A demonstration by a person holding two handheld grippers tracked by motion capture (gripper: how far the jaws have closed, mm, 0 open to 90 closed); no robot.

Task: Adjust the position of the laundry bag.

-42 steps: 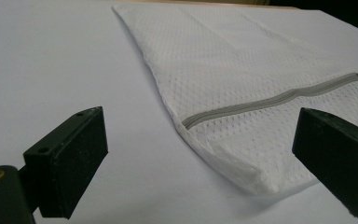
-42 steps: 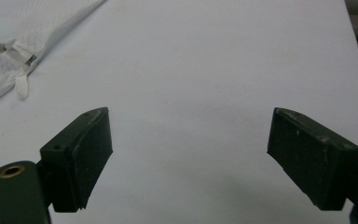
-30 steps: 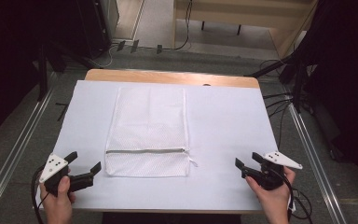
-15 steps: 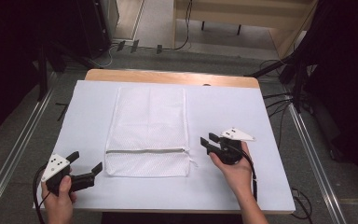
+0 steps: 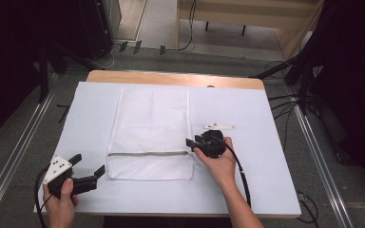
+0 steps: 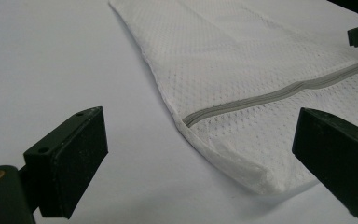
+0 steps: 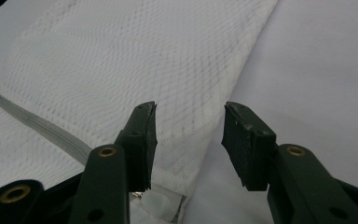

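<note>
Right tool (image 5: 191, 143) now slid in from the bench (image 5: 266, 166) edge to the mesh bag's (image 5: 152, 128) zipper (image 5: 147, 153) end, jaws narrowed then eased, parted over the bag's edge, left tool (image 5: 89, 168) unmoved, wide apart, bag flat mid-bench

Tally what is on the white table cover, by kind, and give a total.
Mesh bag: 1
Grippers: 2, the left gripper and the right gripper
Total: 3
</note>
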